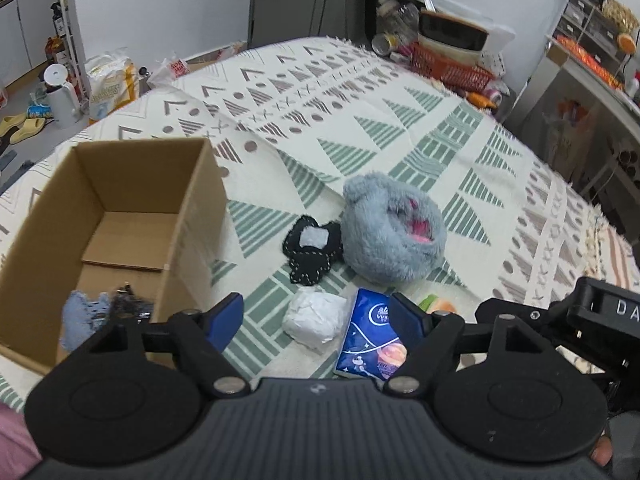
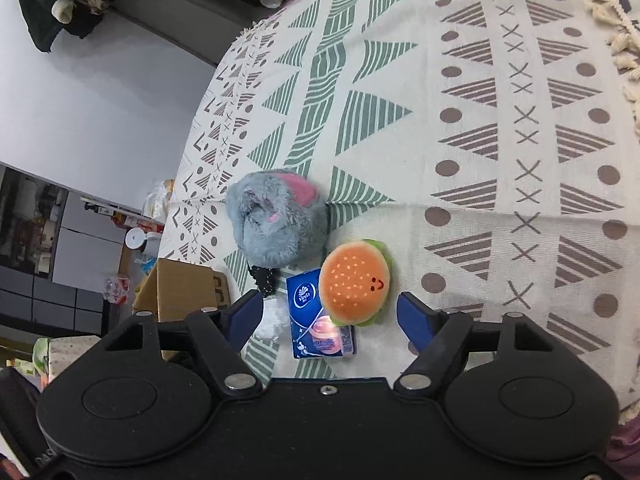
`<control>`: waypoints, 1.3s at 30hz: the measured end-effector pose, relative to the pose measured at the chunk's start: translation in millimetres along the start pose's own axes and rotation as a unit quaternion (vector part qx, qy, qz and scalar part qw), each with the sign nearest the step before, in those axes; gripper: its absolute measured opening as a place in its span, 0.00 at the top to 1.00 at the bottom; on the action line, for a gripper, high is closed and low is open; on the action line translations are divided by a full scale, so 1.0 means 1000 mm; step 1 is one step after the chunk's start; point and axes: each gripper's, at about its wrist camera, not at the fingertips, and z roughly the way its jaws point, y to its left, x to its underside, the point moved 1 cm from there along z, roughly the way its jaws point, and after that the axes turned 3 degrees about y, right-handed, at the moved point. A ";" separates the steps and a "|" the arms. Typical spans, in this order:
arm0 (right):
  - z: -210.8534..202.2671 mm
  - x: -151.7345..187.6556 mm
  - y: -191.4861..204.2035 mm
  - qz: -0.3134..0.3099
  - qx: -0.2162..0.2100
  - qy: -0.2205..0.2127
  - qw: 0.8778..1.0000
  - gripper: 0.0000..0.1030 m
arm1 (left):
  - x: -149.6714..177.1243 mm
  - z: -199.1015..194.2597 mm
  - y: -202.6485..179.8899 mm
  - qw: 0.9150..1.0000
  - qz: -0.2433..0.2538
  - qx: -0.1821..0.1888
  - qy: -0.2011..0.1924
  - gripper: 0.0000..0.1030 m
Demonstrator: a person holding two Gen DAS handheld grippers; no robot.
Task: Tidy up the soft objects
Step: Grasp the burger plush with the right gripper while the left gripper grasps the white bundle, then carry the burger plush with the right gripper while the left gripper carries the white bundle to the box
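Right wrist alone shows burger plush whole; both tools spread, empty.

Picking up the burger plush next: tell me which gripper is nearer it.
Right. The right gripper hovers over the burger plush; the left gripper sits beside it, above the tissue pack.
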 end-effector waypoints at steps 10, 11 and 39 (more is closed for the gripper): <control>0.034 -0.012 -0.011 0.017 0.009 0.029 0.999 0.37 | 0.002 0.041 -0.001 1.000 0.004 -0.002 0.023 0.36; 0.038 -0.013 -0.012 0.019 0.011 0.033 0.999 0.40 | 0.002 0.045 -0.001 1.000 0.003 -0.003 0.027 0.36; 0.021 0.003 0.004 -0.035 0.034 0.009 0.999 0.61 | 0.004 0.021 0.006 1.000 -0.008 0.023 0.005 0.55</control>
